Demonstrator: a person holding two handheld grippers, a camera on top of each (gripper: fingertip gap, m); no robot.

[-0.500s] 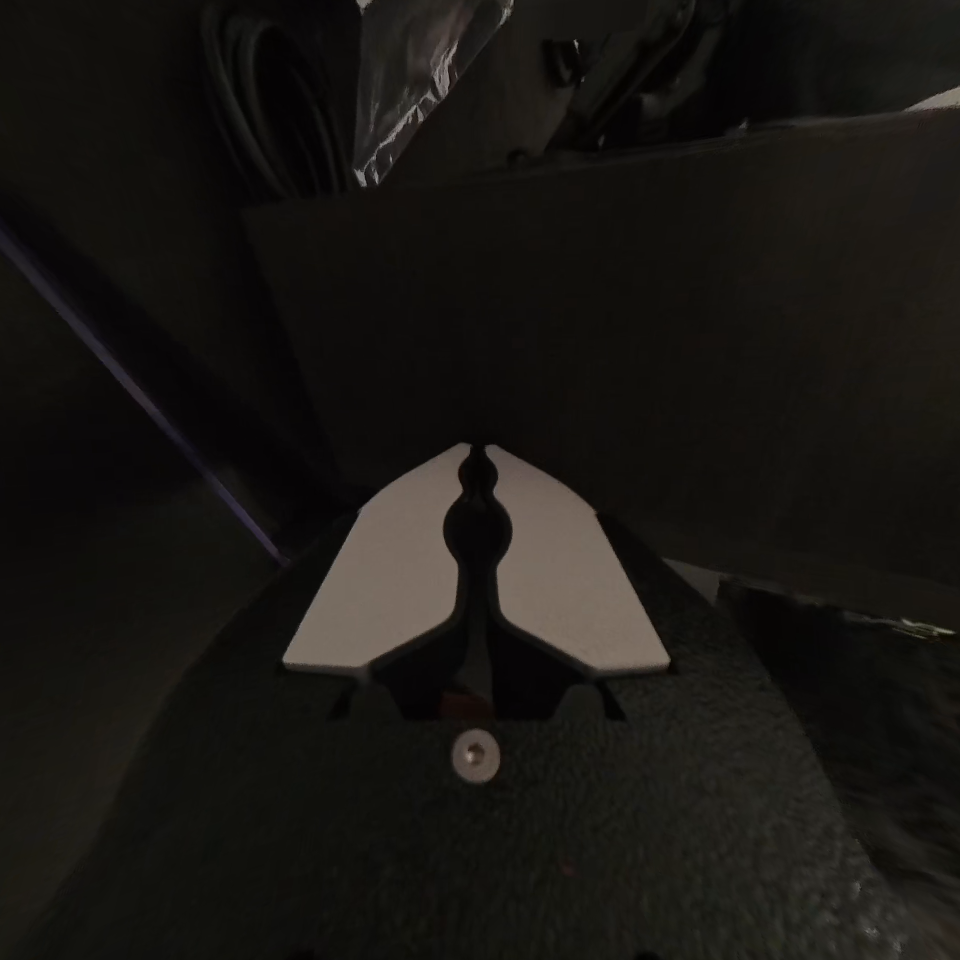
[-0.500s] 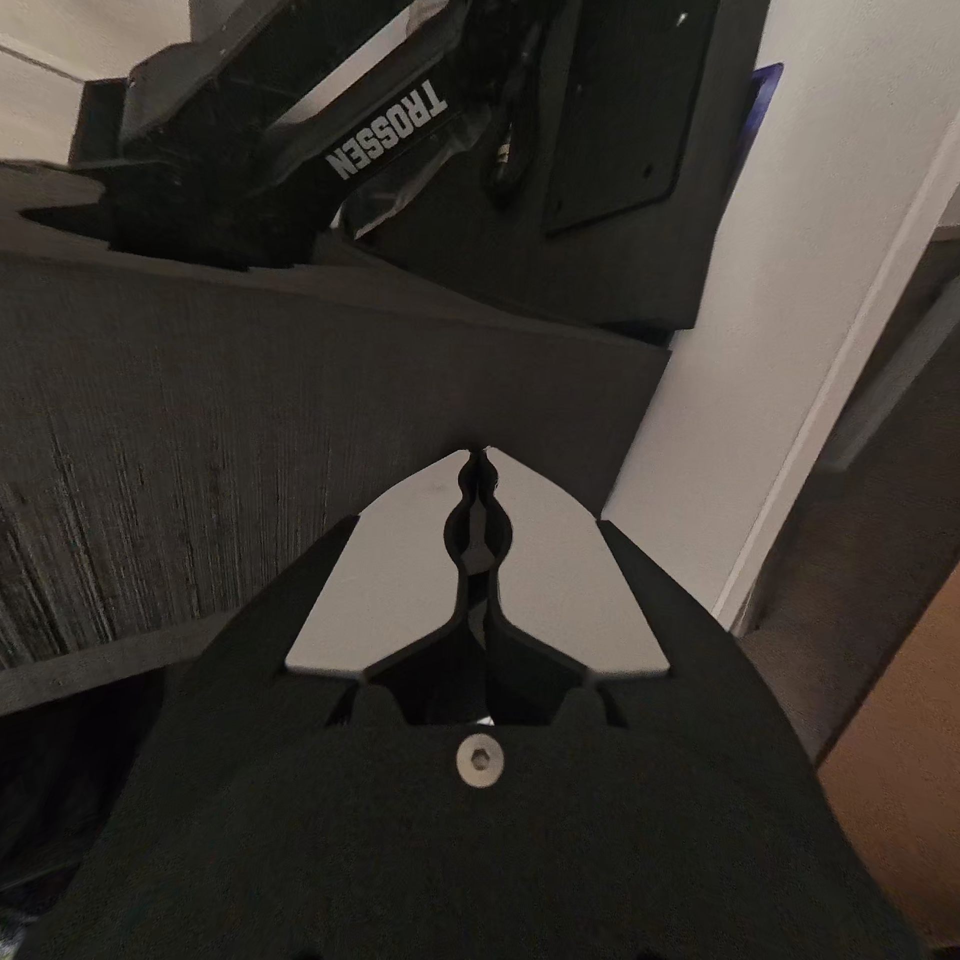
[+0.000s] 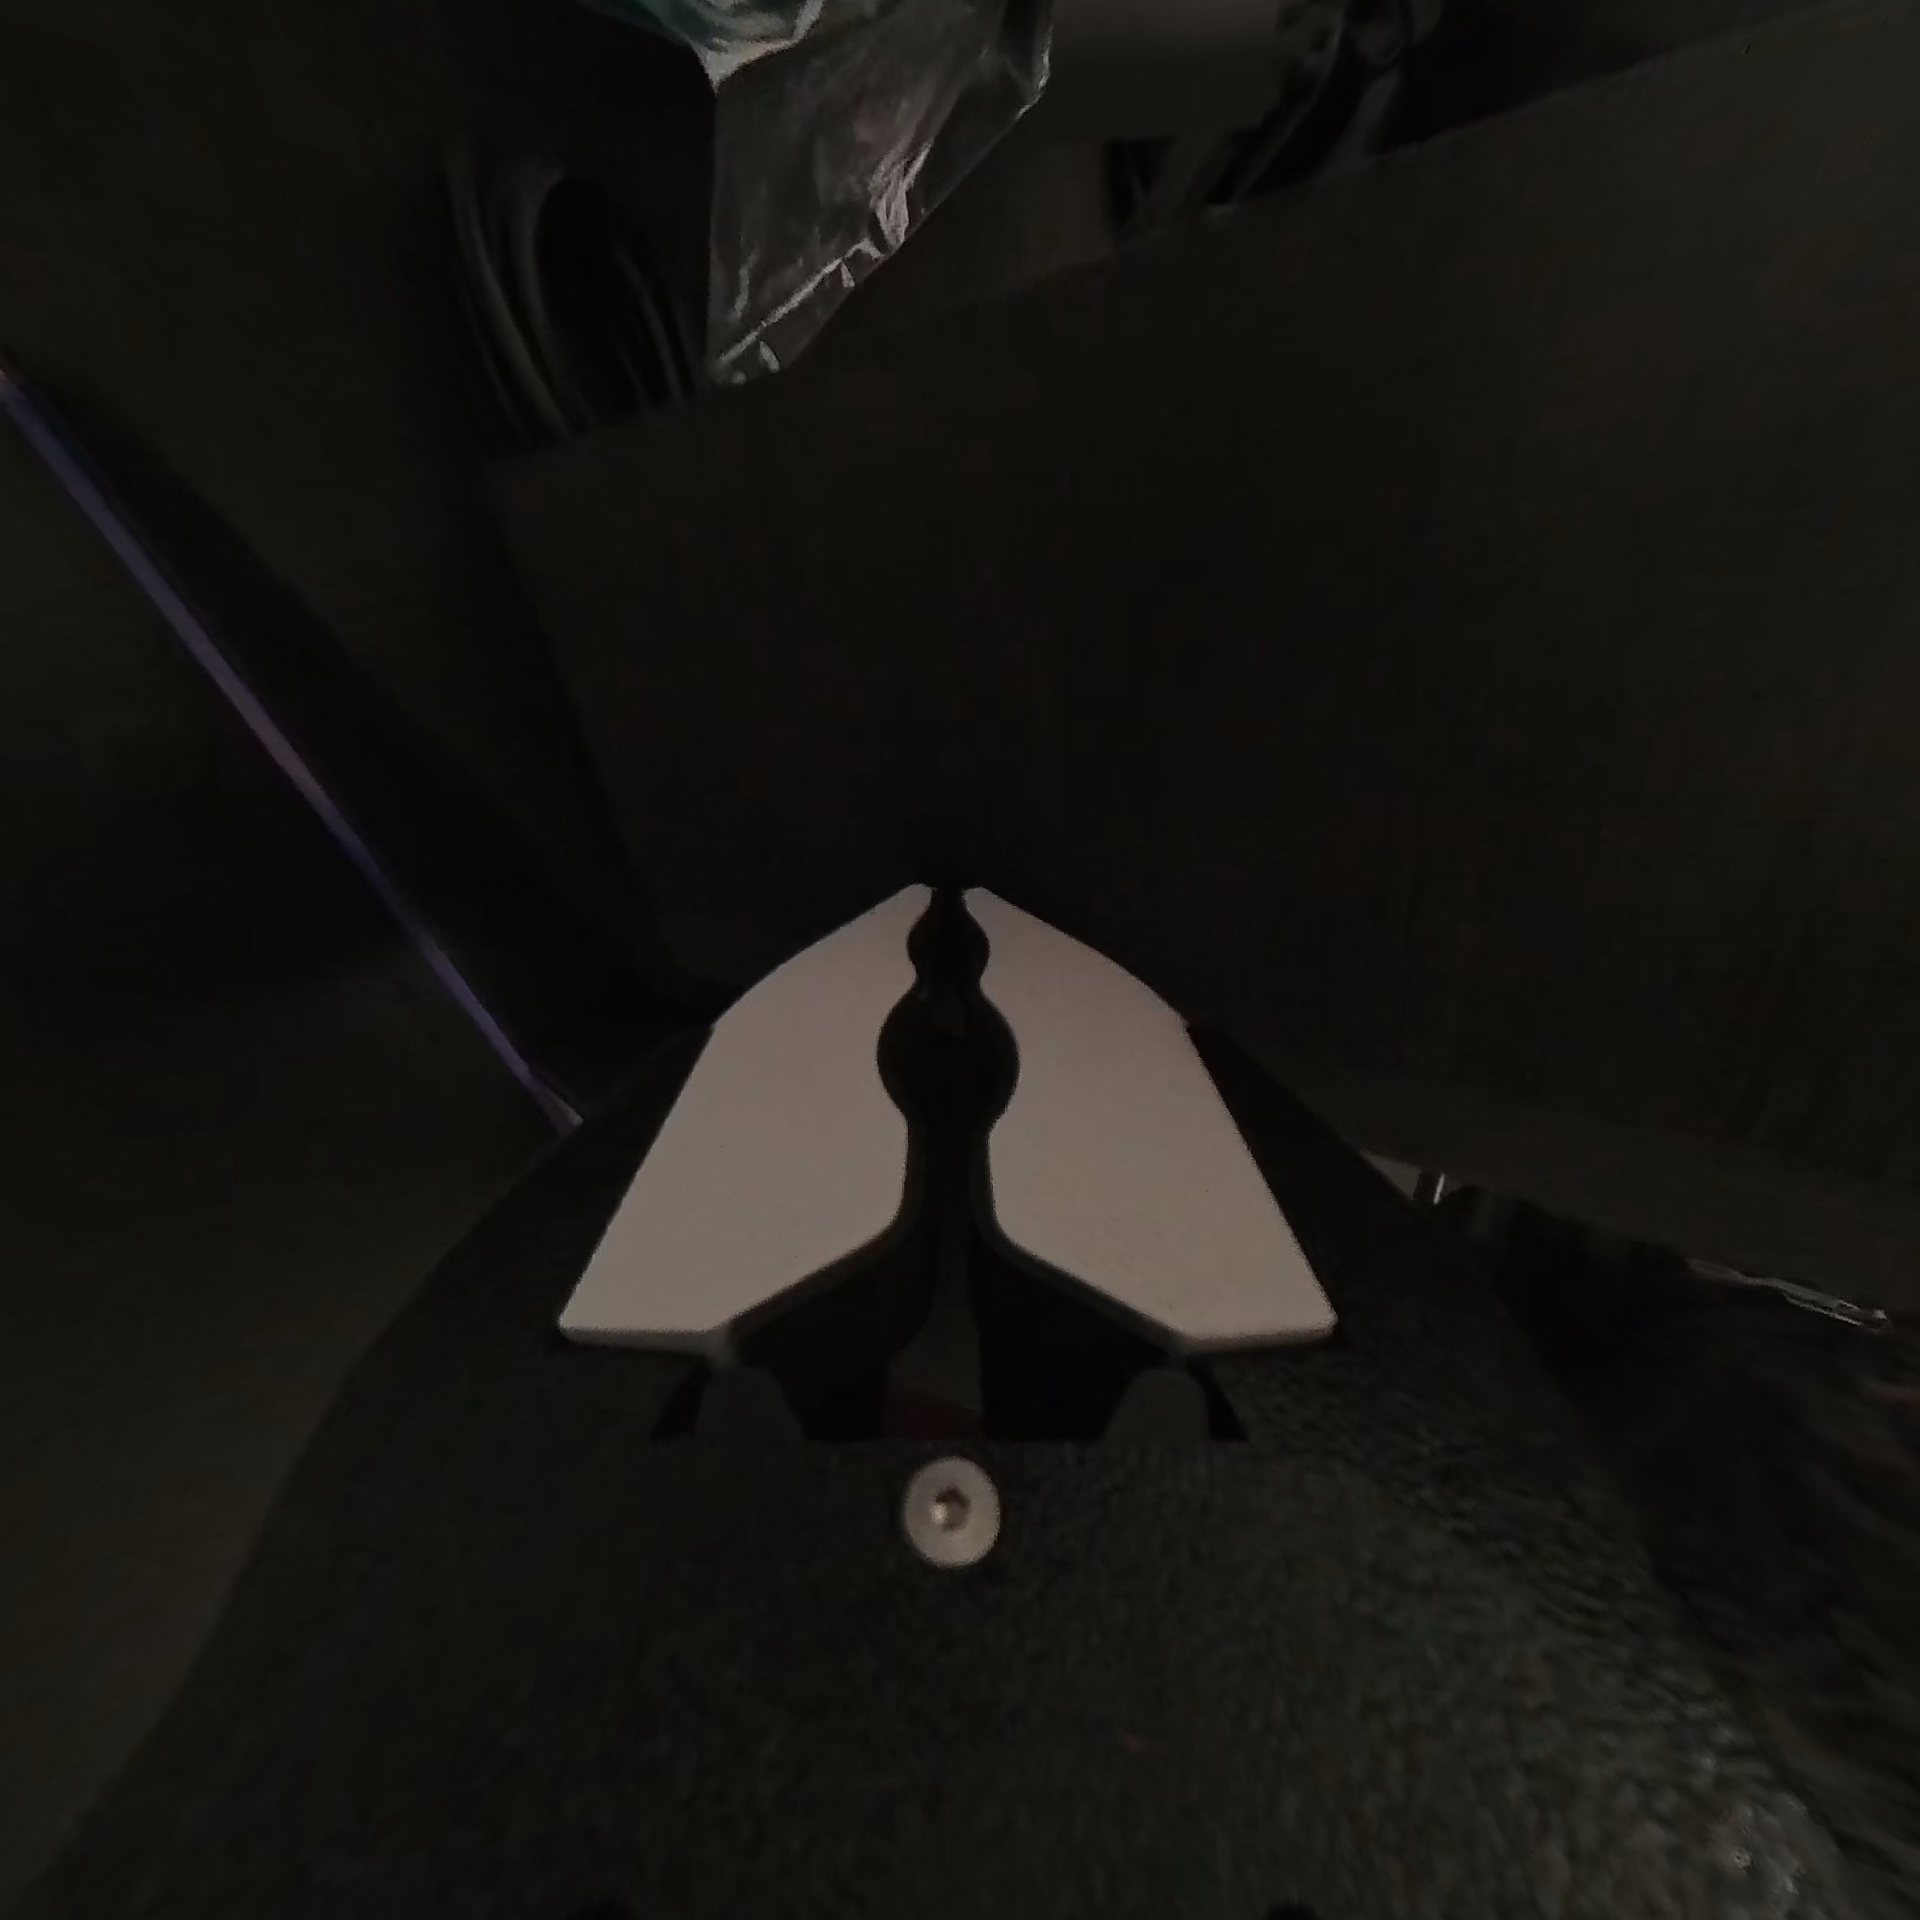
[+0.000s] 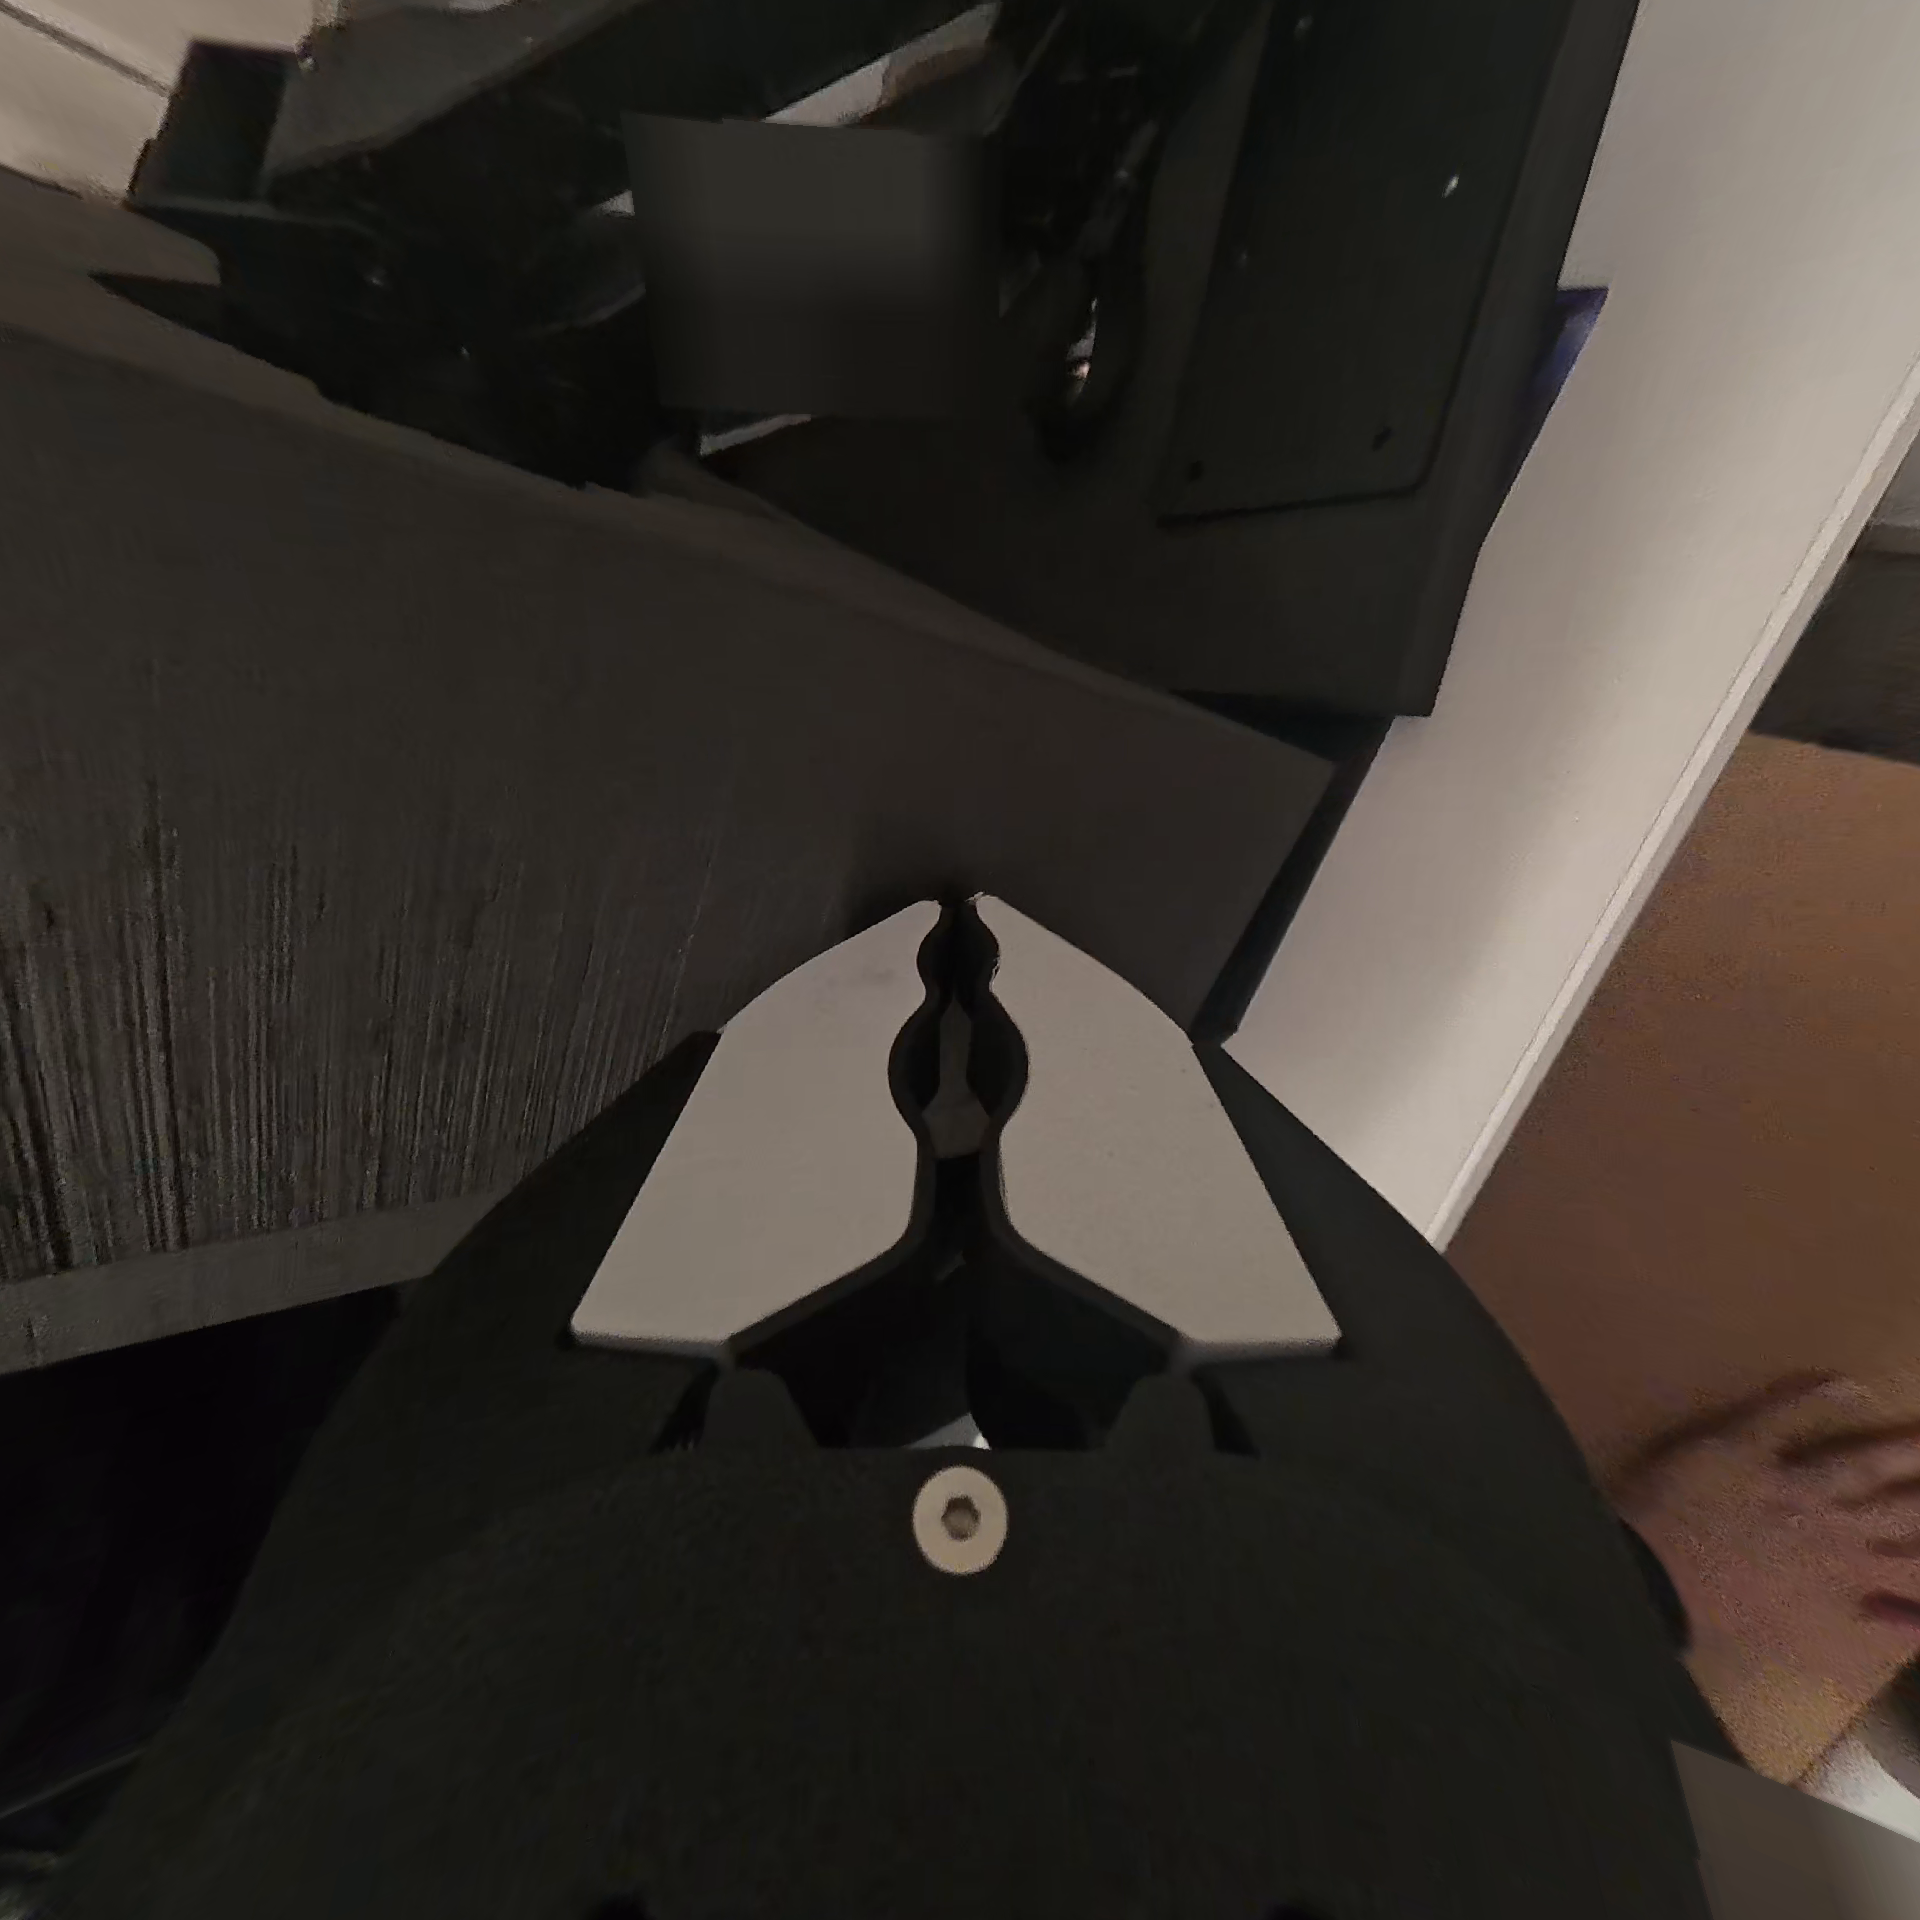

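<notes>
1. A large dark foam block (image 4: 540,883) with a streaked, rough-cut face fills the left and middle of the right wrist view, running up to a corner near the white wall (image 4: 1621,520). The left wrist view is very dim; a broad dark slab (image 3: 1247,675) crosses it, and whether it is the same block cannot be told.
2. Black equipment (image 4: 1299,343), a flat panel with small screws among it, is piled on and behind the foam block against the wall.
3. A brown surface (image 4: 1714,1091) lies at the right beyond a white trim strip, with a blurred patch near the lower right edge.
4. Crinkled clear plastic wrap (image 3: 852,187) shows at the top of the left wrist view, beside a dark coil of cable (image 3: 561,270).
5. The right hand-held gripper (image 4: 958,902) has its jaws closed tip to tip, gripping nothing, just in front of the foam block's face.
6. The left hand-held gripper (image 3: 945,891) is likewise closed and empty, its tips near the dark slab; contact cannot be told.
</notes>
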